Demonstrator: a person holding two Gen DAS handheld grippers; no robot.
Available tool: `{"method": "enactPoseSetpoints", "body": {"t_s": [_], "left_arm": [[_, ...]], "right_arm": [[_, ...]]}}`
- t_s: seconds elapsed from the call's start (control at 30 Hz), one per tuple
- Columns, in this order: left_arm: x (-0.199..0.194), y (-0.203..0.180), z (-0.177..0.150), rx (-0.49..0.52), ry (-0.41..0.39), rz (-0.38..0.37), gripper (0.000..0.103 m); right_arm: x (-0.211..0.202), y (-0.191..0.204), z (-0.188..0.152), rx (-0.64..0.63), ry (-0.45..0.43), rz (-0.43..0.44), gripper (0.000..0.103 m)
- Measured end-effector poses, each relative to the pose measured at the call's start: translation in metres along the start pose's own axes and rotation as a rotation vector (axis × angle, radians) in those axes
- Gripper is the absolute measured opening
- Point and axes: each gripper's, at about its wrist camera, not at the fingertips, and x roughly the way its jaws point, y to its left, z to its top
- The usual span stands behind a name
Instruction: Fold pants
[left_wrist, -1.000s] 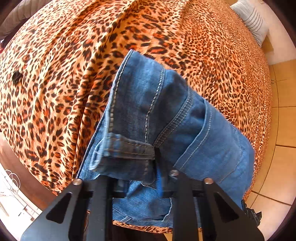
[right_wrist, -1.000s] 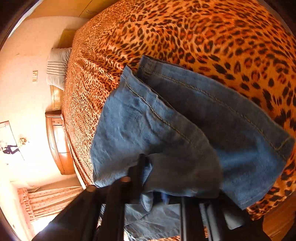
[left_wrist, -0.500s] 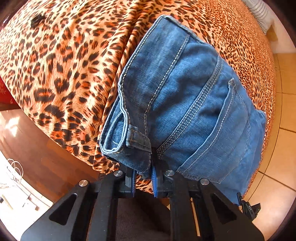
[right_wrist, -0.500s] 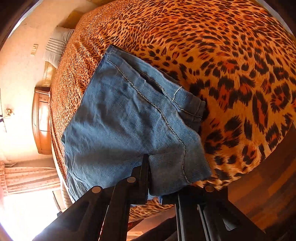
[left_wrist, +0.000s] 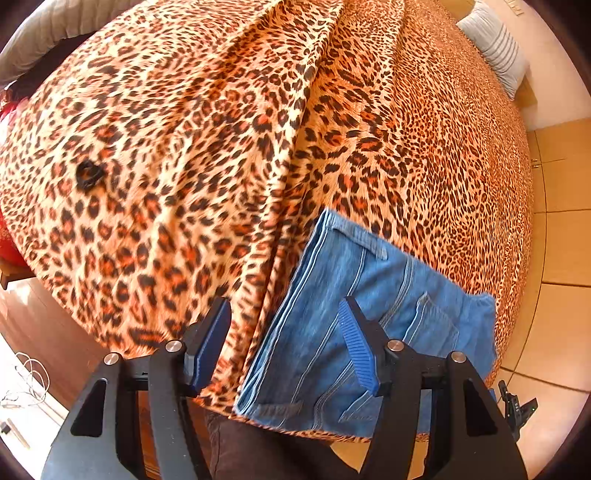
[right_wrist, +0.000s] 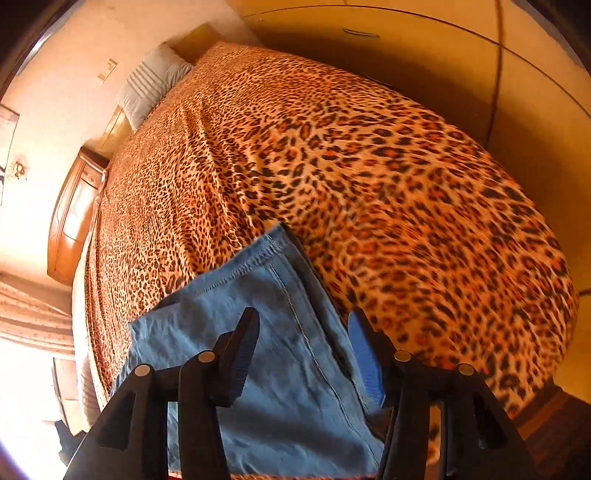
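The blue jeans lie folded into a compact stack near the close edge of the leopard-print bed. In the left wrist view my left gripper hovers above the stack's left edge, its jaws opening, nothing pressed between the pads. The right wrist view shows the paler side of the jeans lying flat under my right gripper, whose jaws are also opening and hold nothing. Blue pads show on the inner faces of the fingers.
A small black object lies on the bedspread at left. A striped pillow sits at the far end of the bed. A wooden nightstand and tiled floor flank the bed. A dark trouser leg stands below.
Both grippers have let go of the jeans and opened. The jeans dropped onto the bed near its edge, and both grippers pulled up and back from them.
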Motion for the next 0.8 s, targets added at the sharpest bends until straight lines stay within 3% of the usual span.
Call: {"method": "enactPoseSetpoints", "body": {"t_s": [0.1, 0.2, 0.27, 0.3, 0.33, 0.43, 0.5, 0.53, 0.6, 0.67, 0.77, 0.8], "left_arm": [[0.023, -0.01, 0.017, -0.018, 0.073, -0.034, 0.06], [0.041, -0.02, 0.019, 0.006, 0.13, -0.019, 0.061], [0.042, -0.029, 0.014, 0.016, 0.138, -0.03, 0.058], [0.036, -0.036, 0.015, 0.029, 0.111, -0.038, 0.043], [0.028, -0.043, 0.015, 0.048, 0.082, -0.049, 0.03], [0.016, -0.059, 0.02, 0.098, -0.029, 0.023, 0.026], [0.035, -0.064, 0.029, 0.109, -0.007, 0.122, 0.019], [0.04, -0.055, 0.031, 0.084, 0.024, 0.128, 0.018], [0.041, -0.04, 0.031, 0.022, 0.043, 0.095, 0.018], [0.031, -0.029, 0.031, -0.001, 0.034, 0.062, 0.018], [0.009, -0.012, 0.029, -0.019, 0.023, -0.012, 0.02], [0.004, -0.008, 0.029, -0.023, 0.031, -0.047, 0.026]], "right_arm": [[0.032, 0.021, 0.011, -0.061, 0.033, -0.07, 0.051], [0.057, 0.033, 0.016, -0.126, 0.071, -0.152, 0.051], [0.062, 0.044, 0.015, -0.204, 0.082, -0.187, 0.031], [0.062, 0.052, 0.018, -0.244, 0.088, -0.2, 0.016], [0.057, 0.059, 0.023, -0.272, 0.075, -0.197, 0.016], [0.037, 0.074, 0.052, -0.283, -0.009, -0.17, 0.016], [0.054, 0.069, 0.064, -0.269, 0.034, -0.23, 0.015], [0.068, 0.066, 0.064, -0.274, 0.076, -0.272, 0.015], [0.085, 0.062, 0.058, -0.293, 0.106, -0.372, 0.015], [0.077, 0.052, 0.055, -0.229, 0.068, -0.331, 0.018], [0.051, 0.04, 0.051, -0.148, 0.013, -0.295, 0.032], [0.043, 0.049, 0.051, -0.16, -0.01, -0.28, 0.032]]}}
